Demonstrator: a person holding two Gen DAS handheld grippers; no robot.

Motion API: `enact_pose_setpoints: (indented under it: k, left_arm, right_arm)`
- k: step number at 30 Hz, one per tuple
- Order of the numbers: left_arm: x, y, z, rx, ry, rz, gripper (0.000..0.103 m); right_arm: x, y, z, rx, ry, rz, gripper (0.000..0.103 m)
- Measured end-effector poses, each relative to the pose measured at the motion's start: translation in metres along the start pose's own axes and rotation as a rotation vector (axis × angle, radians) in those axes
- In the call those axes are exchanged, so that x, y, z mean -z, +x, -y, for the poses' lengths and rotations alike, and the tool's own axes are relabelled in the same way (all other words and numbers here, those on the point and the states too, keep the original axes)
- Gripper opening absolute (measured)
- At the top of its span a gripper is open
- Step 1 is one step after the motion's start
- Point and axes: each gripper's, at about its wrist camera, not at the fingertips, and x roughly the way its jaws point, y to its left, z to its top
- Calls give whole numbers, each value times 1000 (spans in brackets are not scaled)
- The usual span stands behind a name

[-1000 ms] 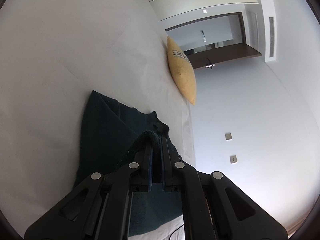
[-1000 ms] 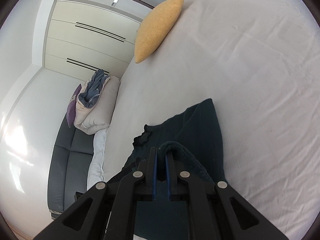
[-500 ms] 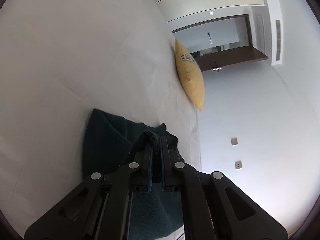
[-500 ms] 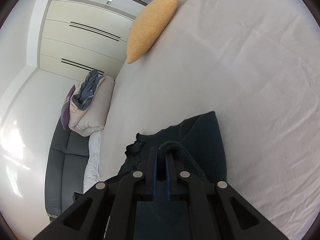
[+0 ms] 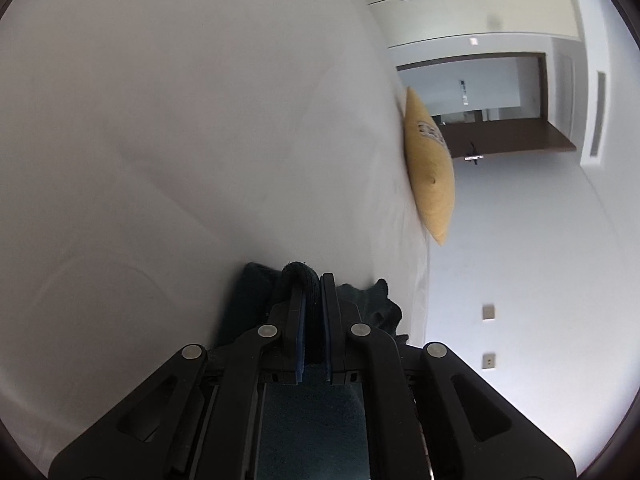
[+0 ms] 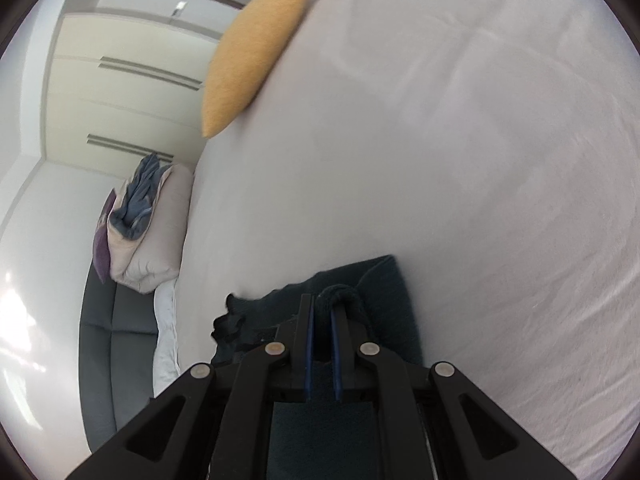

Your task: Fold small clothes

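Note:
A dark teal garment (image 5: 248,300) lies on the white bed. My left gripper (image 5: 313,280) is shut on a thick edge of it, the fabric bulging out above the fingertips. In the right wrist view the same garment (image 6: 384,292) spreads under and past my right gripper (image 6: 323,302), which is shut on another part of its edge. Most of the cloth is hidden beneath both grippers. A crumpled dark end (image 6: 230,322) trails toward the bed's side.
The white bed sheet (image 6: 460,140) fills most of both views. A yellow cushion (image 5: 430,176) lies near the bed's edge, also in the right wrist view (image 6: 252,48). A grey sofa (image 6: 108,344) with a pile of bedding (image 6: 140,220) stands beside the bed.
Both grippers have moved forward across the bed with the garment's edge held. Less of the garment shows ahead of the fingers than before.

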Motion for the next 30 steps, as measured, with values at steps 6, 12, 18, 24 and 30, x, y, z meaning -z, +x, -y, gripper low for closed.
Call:
enact_pose_setpoints:
  k: [6,12,18,24,30]
  left_arm:
    - [-6,-22,-11,13,-19,58,7]
    - [-6,-49,2,-1,23,127,7]
    - [28,-41,62,38,220,57,7]
    - [77,-5,79,-81,417,-39,7]
    - [105,-21,59,-164,499,7,7]
  right_arm:
    - [-2,3,3,-19,-9,17,8]
    - [-11,3,4,-31,17,33,23]
    - [-17,-22,5,10,54,161,54]
    - [24,-15,-52,-39,-173,-4,54]
    - [71,39,-104,-106,-330,-249,54]
